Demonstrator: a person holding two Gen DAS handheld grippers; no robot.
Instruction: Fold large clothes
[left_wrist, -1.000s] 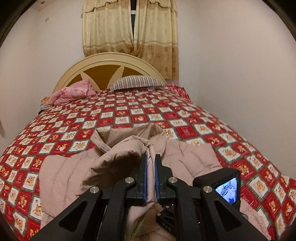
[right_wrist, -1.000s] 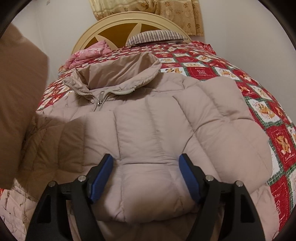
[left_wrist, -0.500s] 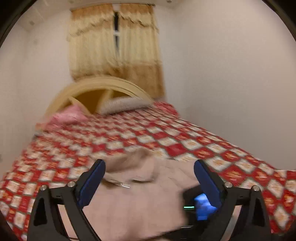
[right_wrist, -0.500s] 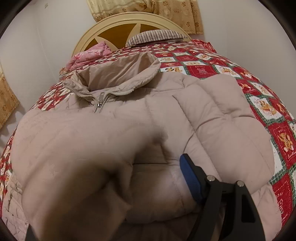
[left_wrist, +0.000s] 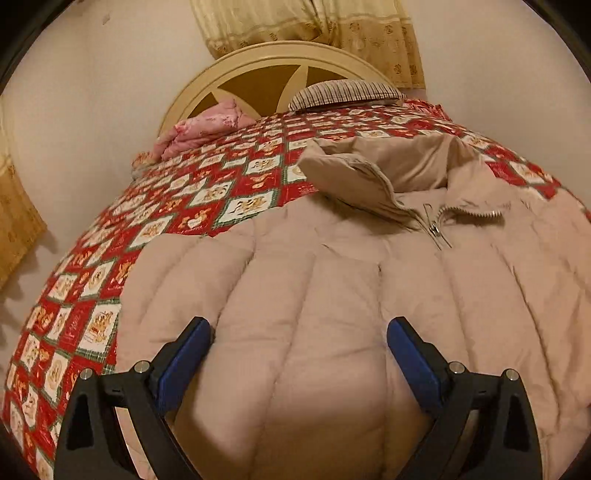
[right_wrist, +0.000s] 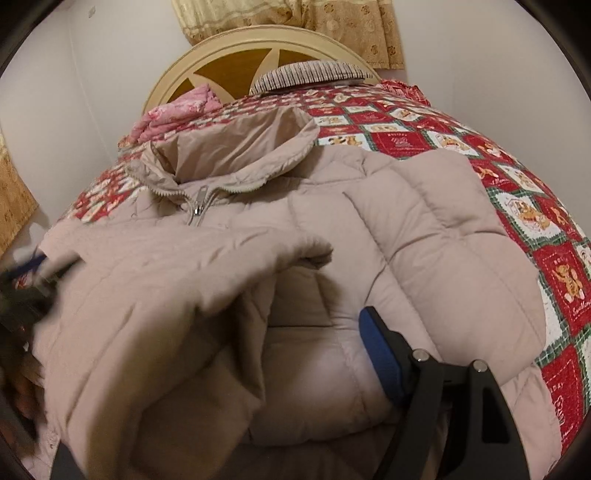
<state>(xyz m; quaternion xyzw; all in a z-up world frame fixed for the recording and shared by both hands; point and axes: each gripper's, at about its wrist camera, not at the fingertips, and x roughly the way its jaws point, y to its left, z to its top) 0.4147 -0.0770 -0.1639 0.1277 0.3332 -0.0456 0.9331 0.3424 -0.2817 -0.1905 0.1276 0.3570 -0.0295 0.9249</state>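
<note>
Left wrist view: the left gripper (left_wrist: 298, 354) hangs over a beige jacket (left_wrist: 369, 288) spread across the foot end of the bed (left_wrist: 192, 206), jaws wide, gripping nothing.
Right wrist view: the right gripper (right_wrist: 306, 354) is half buried; a folded-over sleeve (right_wrist: 155, 295) hides one finger, so its grip cannot be told.

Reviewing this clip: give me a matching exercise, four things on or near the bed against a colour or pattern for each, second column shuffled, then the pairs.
Things:
1. puffer jacket
2. pillow
3. bedspread
4. folded blanket

Colours or patterns:
A. pink
B. red and white squares
C. beige, quilted
D. thin stripes

Pairs: 1-C, 2-D, 3-B, 4-A
</note>
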